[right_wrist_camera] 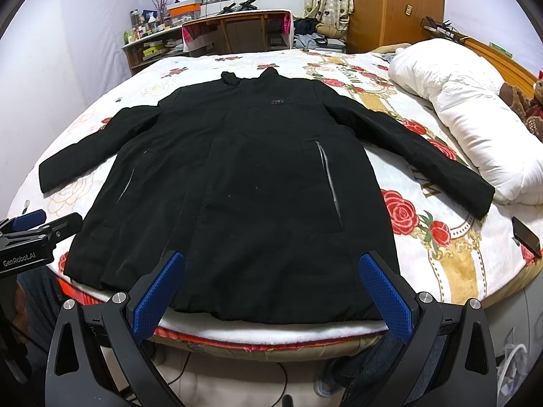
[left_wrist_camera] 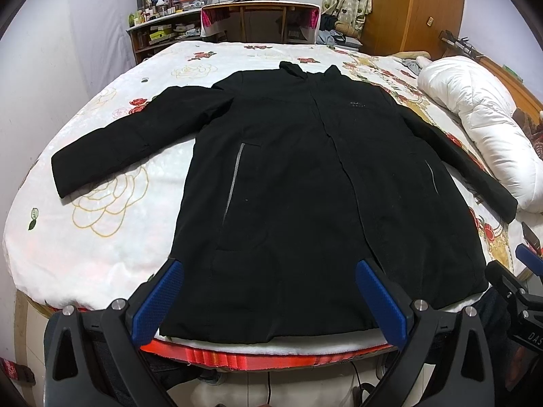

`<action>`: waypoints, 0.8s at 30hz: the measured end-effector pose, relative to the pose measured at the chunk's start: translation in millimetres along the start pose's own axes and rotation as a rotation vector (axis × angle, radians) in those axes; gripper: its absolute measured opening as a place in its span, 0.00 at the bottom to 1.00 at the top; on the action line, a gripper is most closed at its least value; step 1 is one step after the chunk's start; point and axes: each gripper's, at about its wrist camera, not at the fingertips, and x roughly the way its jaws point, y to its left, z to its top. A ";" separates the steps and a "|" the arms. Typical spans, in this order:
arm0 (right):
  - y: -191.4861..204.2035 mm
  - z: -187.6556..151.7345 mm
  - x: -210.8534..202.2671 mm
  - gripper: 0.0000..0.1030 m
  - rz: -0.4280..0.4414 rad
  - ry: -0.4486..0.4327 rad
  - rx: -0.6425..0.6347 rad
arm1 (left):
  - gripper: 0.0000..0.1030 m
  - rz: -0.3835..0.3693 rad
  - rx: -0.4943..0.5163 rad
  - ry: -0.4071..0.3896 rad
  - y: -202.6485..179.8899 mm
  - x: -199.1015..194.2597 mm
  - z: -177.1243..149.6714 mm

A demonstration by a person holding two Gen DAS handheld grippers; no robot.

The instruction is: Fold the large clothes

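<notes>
A long black coat point(left_wrist_camera: 288, 176) lies flat and face up on the bed, collar away from me, hem at the near edge, both sleeves spread out to the sides; it also shows in the right wrist view point(right_wrist_camera: 244, 176). My left gripper point(left_wrist_camera: 269, 268) is open and empty, hovering over the hem's left half. My right gripper point(right_wrist_camera: 271, 261) is open and empty, hovering over the hem's right half. The right gripper shows at the right edge of the left wrist view point(left_wrist_camera: 522, 271). The left gripper shows at the left edge of the right wrist view point(right_wrist_camera: 30, 234).
The bed has a white floral sheet point(left_wrist_camera: 112, 203). A rolled white duvet point(right_wrist_camera: 475, 118) lies along the right side, touching the coat's right cuff. A dark phone point(right_wrist_camera: 526, 235) lies at the bed's right edge. A desk point(left_wrist_camera: 258, 20) and shelves point(left_wrist_camera: 159, 30) stand beyond the bed.
</notes>
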 end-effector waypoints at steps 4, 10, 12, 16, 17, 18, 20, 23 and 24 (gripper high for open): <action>0.0 0.1 0.1 1.00 -0.001 0.000 -0.001 | 1.00 -0.002 -0.001 0.006 -0.9 1.8 0.7; -3.5 -1.8 3.4 1.00 -0.001 0.003 -0.004 | 1.00 -0.001 -0.002 0.016 -1.2 6.0 3.3; -5.8 -0.6 6.9 1.00 -0.001 0.008 -0.009 | 1.00 0.001 -0.004 0.020 -0.7 8.1 4.1; -10.6 -0.3 9.0 1.00 -0.009 0.010 -0.011 | 1.00 0.004 -0.006 0.026 1.3 13.5 6.2; -12.4 -0.2 10.0 1.00 -0.009 0.013 -0.010 | 1.00 0.005 -0.008 0.029 2.2 15.6 7.1; -9.4 2.4 9.9 1.00 -0.011 0.015 -0.011 | 1.00 0.006 -0.010 0.031 3.1 17.5 7.9; -12.0 3.5 11.8 1.00 -0.012 0.016 -0.012 | 1.00 0.008 -0.013 0.033 5.7 21.5 9.4; -8.4 8.1 14.3 1.00 -0.009 0.014 -0.021 | 1.00 0.013 -0.028 0.036 12.3 29.3 13.9; -5.1 12.4 17.7 1.00 -0.012 0.013 -0.024 | 1.00 0.016 -0.037 0.036 16.1 32.5 16.2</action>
